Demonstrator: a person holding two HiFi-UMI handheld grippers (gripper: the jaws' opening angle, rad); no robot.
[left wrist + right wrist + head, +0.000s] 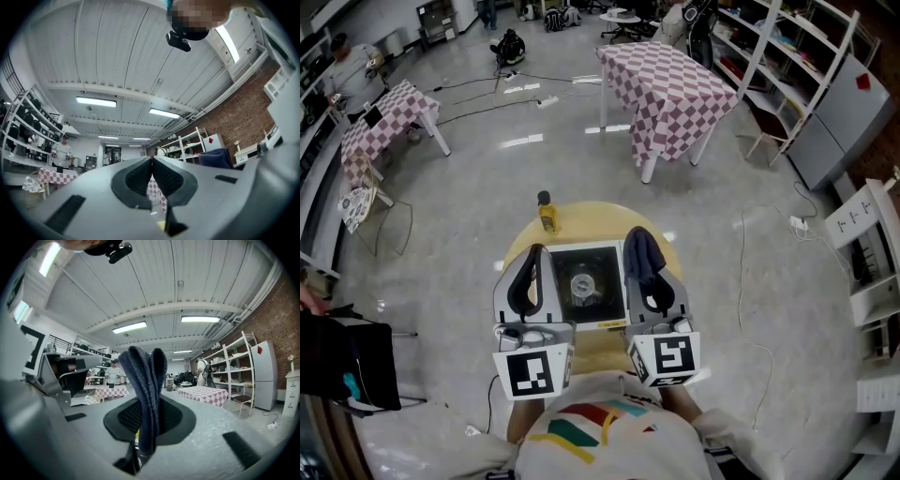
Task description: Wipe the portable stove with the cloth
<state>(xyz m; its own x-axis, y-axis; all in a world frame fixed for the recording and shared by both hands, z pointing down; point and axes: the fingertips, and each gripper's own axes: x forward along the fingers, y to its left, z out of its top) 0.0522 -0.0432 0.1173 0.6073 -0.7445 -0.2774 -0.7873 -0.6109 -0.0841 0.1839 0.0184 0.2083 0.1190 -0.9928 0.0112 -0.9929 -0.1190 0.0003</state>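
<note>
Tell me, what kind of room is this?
Probably a big workshop or test hall, not a home kitchen: it has a wide bare floor, tables covered in checked cloths, and open storage shelves along the wall.

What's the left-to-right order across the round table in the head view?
left tongs, shut and empty → stove → right tongs, shut on the cloth
</note>
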